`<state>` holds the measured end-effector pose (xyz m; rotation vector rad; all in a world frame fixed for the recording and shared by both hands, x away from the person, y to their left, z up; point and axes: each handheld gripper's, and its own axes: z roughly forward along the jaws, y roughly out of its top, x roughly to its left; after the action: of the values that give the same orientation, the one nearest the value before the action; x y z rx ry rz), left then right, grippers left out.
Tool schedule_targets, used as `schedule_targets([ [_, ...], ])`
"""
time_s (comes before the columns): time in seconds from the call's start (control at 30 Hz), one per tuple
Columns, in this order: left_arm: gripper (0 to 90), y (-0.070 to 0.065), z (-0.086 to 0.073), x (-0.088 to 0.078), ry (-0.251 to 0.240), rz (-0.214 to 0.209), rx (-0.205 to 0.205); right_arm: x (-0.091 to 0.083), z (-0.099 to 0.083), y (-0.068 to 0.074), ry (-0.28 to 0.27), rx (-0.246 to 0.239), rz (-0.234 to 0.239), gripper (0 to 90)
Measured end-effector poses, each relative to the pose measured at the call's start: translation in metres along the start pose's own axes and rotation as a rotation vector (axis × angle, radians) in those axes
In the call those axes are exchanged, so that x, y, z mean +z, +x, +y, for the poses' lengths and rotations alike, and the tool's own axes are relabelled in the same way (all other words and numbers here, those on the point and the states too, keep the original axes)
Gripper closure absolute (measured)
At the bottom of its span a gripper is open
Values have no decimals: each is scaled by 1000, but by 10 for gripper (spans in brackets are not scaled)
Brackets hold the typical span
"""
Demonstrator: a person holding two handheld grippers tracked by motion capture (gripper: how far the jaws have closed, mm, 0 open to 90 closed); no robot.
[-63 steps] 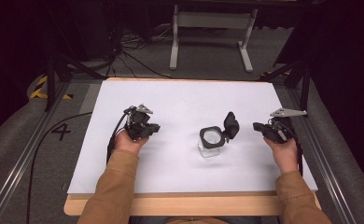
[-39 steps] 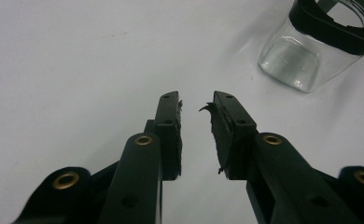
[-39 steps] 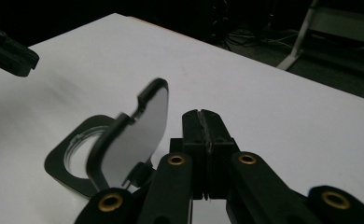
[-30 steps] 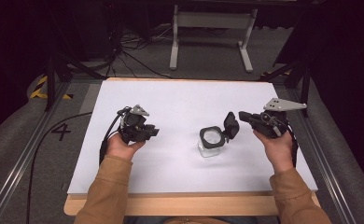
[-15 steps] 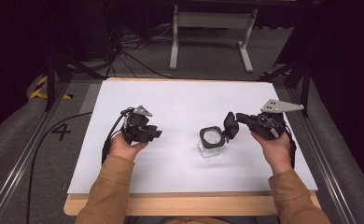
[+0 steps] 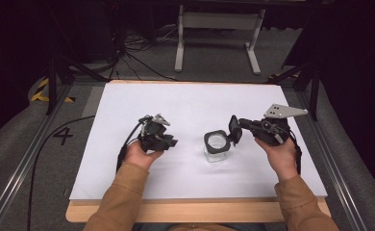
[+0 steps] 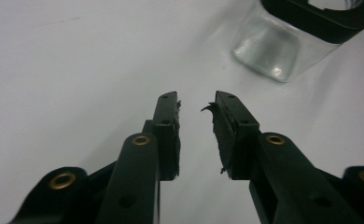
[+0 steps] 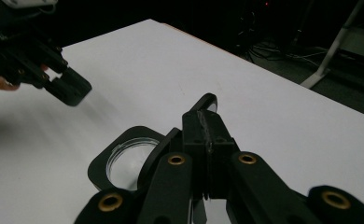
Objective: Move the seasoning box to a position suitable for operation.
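— What is sitting on the worktop (image 6: 185,106)?
— A small clear square jar (image 6: 217,146) with a black collar is standing upright near the middle.
— And its lid (image 6: 233,129)?
— It is standing open, hinged up at the jar's right side, pinched by the right hand-held gripper (image 6: 235,129).

My left claw (image 6: 172,142) is black with brass-coloured rivets, and my right claw (image 6: 233,129) is the same black, topped by a pale grey plate. Just ahead of the right claw sits a clear square glass jar (image 6: 217,147) with a black collar and a black hinged lid (image 6: 233,129). The plain white worktop (image 6: 185,103) under both claws has a light wooden edge. My sleeves (image 6: 121,198) are tan.
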<state>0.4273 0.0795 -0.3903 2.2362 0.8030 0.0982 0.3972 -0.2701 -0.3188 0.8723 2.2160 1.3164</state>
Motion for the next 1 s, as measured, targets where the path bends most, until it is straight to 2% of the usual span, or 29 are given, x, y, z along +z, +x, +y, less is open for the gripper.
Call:
schedule_targets([
  [0.1, 756, -14, 5, 17, -33, -70, -6, 0, 0, 0, 3, -4, -4, 893],
  [0.2, 779, -25, 12, 29, -45, -107, 19, 0, -1, 0, 4, -5, -7, 893],
  [0.27, 793, -29, 14, 32, -40, -110, 32, 0, -1, 0, 4, -5, -8, 893],
  [0.3, 795, -35, 17, 38, -33, -115, 54, 0, -1, 0, 7, -2, -10, 893],
  [0.57, 805, -38, 20, 45, -31, -140, 51, 1, -2, 5, 11, -11, -2, 893],
  [0.63, 804, -40, 21, 47, -35, -142, 61, 2, -2, 7, 16, -16, 1, 893],
  [1.0, 795, -43, 24, 49, -20, -147, 74, 19, -5, 23, 68, -55, 44, 892],
])
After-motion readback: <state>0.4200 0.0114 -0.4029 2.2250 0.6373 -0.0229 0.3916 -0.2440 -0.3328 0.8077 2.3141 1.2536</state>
